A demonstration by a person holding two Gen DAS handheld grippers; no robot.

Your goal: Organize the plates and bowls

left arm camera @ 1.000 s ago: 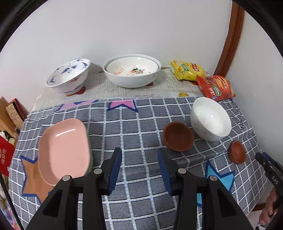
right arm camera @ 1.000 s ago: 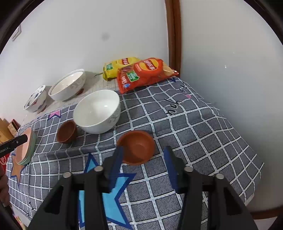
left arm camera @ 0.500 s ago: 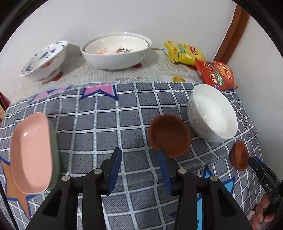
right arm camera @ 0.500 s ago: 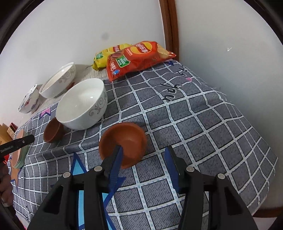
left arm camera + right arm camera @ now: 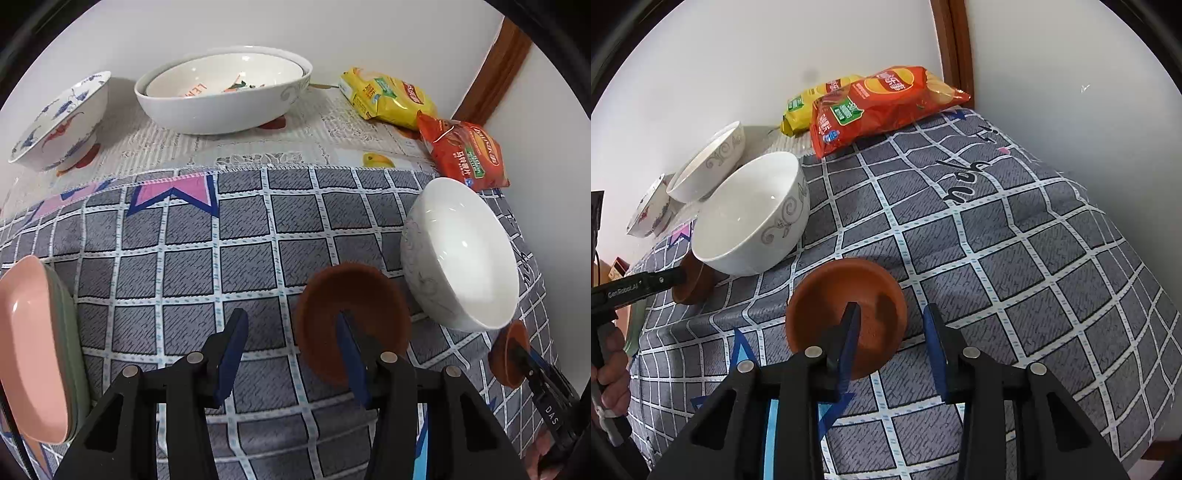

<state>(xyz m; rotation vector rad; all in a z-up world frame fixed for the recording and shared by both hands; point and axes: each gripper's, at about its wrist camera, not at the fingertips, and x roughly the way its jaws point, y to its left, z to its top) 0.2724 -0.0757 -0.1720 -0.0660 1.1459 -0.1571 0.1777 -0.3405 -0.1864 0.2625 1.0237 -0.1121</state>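
**Q:** Status of both tools?

**A:** My left gripper [image 5: 291, 345] has its jaws open, straddling the near left rim of the larger brown clay bowl [image 5: 351, 306]: one finger sits inside the bowl, the other outside over the grey checked cloth on the desk [image 5: 192, 266]. Nothing is clamped yet. My right gripper [image 5: 892, 341] is likewise open across the near right rim of the smaller brown clay bowl [image 5: 846, 308], left finger inside, right finger outside.

**Q:** Neighbours?

**A:** The plain white porcelain bowl with grey scrollwork [image 5: 750, 218] stands just beside both clay bowls; the larger one looks to be touching it or nearly so, I cannot tell which. The pink oval dish stacked on a green one [image 5: 35, 343] lies at the desk's left edge. At the back stand the wide white bowl with a second nested inside [image 5: 223, 92] and the blue-and-red painted bowl [image 5: 59, 122]. The yellow snack bag [image 5: 388, 98] and red crisp bag [image 5: 879, 101] lie in the far corner.

**Q:** How to do this step well?

**A:** My judgement: seat each inner finger deep against the wall before closing, so the pinch takes the wall, not just the lip. Close slowly; unglazed clay probably grips well but is brittle. Lift the larger bowl away from the white one rather than dragging it. Presumably the small bowl then nests in the larger.
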